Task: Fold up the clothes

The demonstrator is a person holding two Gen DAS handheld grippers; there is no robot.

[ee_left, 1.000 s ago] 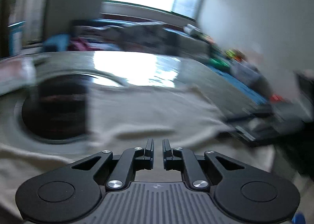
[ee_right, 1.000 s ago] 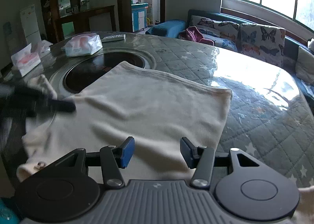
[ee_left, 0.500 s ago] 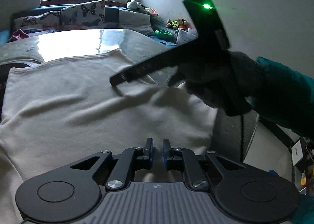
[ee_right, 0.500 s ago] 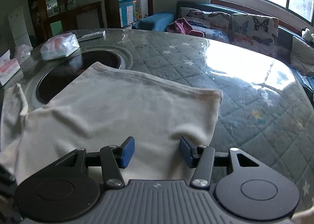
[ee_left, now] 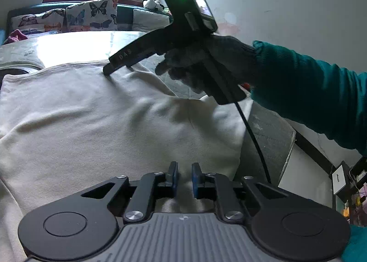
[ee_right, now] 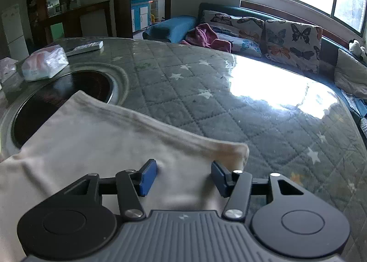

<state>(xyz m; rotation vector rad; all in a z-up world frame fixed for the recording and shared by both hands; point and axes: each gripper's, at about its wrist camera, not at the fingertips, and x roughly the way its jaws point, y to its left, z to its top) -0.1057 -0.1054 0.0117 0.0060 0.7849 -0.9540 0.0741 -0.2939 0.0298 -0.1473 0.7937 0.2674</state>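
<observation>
Quilted table (ee_right: pixel 229 110) lies open beyond the cloth (ee_right: pixel 103 142); tissue packs (ee_right: pixel 44 63) crowd the far-left edge
</observation>
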